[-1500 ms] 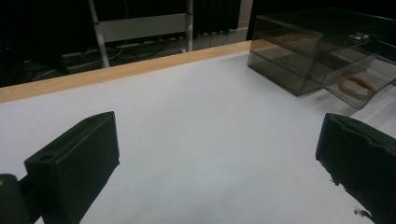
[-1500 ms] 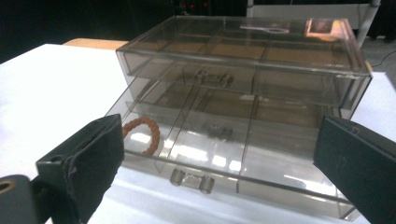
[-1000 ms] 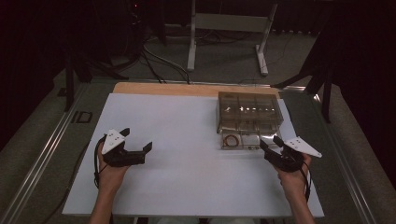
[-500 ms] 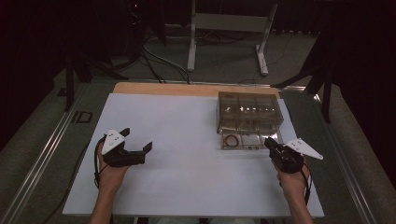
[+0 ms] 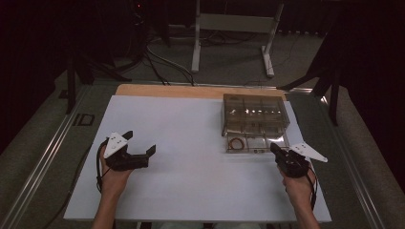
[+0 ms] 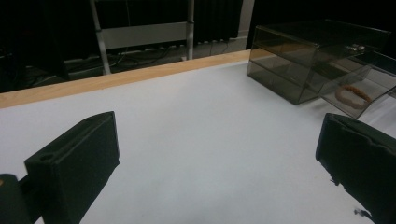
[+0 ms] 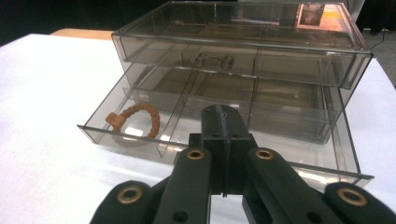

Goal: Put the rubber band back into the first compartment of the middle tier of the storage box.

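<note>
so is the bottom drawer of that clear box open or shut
Open. In the right gripper view the bottom drawer is pulled out past the front of the clear box, with a brown bracelet lying in its left compartment.

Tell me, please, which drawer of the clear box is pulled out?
The bottom drawer, holding a brown bracelet; the upper drawer sits closed.

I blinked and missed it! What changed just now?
The right claw has just been closing, and its jaws now meet with nothing between them, in front of the open drawer. The left claw stayed open, and the bracelet stayed in the drawer.
</note>
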Demonstrator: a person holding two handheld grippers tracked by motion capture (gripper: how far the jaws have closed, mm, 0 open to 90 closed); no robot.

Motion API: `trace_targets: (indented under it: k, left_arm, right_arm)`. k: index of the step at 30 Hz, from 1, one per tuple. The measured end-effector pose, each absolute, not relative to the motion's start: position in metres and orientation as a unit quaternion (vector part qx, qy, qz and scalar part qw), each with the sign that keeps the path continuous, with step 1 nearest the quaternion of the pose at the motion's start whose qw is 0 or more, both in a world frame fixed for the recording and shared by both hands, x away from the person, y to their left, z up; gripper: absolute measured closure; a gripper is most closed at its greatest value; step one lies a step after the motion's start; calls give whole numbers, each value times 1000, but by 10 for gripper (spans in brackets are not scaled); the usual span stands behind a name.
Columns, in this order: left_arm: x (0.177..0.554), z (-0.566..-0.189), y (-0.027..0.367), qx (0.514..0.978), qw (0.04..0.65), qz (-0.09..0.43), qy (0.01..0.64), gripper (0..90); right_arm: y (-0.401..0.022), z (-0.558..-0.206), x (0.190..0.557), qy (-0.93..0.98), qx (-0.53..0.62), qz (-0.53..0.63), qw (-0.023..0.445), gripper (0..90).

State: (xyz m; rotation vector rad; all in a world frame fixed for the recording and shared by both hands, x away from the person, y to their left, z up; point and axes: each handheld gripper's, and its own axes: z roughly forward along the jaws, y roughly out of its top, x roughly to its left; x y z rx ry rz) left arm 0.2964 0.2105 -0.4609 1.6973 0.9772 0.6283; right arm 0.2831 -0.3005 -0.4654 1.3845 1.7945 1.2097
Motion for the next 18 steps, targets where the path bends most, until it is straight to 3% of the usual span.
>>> trace_targets:
  k: [18]
  left_arm:
    - [295,-460,211,705,517,259,410,10]
  right_arm:
    - [-295,-476,282,685,519,435,270,900]
